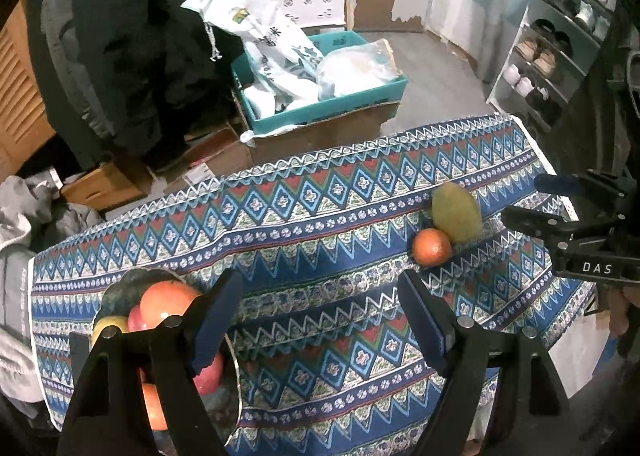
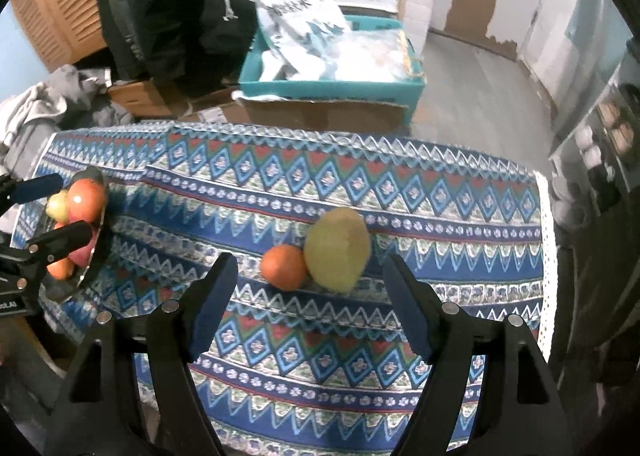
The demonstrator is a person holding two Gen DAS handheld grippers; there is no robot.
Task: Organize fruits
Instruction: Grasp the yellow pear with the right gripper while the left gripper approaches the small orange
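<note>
On the tabletop I see the bowl already full of fruit. The mango and orange touch, not yet moved. My left tongs and right tongs are both spread, empty.

In the right wrist view an orange lies on the surface at mid-frame, touching a mango to its right. A bowl of fruit sits at the surface's left edge. Beyond the far edge, a crate rests on a cardboard box.
</note>
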